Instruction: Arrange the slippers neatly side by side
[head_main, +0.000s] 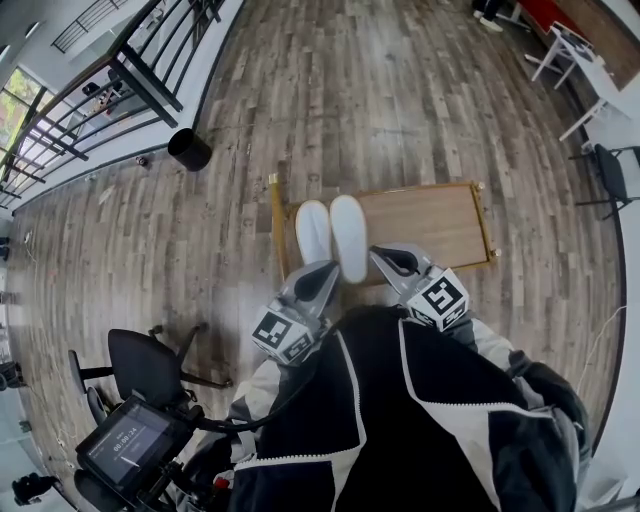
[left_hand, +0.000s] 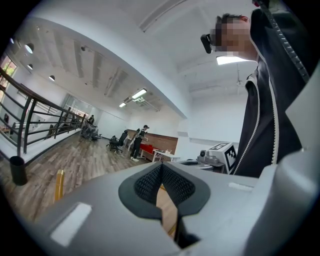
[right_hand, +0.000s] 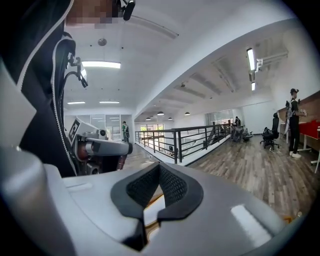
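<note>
Head view: two white slippers, left slipper (head_main: 313, 232) & right slipper (head_main: 349, 237), are lying side by side at the left end of a low wooden table (head_main: 440, 222). Long sides are touching, toes are pointing far, heels are facing the person. Both are showing plain, smooth, closed uppers w/ rounded fronts approx. level.

The left gripper (head_main: 325, 272) is hovering at the near end of the left slipper, covering its heel; contact cannot be told. In the left gripper view its black pads (left_hand: 147, 185) are pressing tip to tip w/ nothing btwn them; only a strip of table wood is showing thru the gap below.

The right gripper (head_main: 385, 256) is sitting just right of the right slipper's heel; contact cannot be told. In the right gripper view its pads (right_hand: 142, 187) are likewise meeting w/ nothing gripped; a sliver of white slipper & wood is showing below them.

A black bin (head_main: 189, 149) is standing on the plank floor well apart at far left; an office chair (head_main: 140, 365) is standing at near left
</note>
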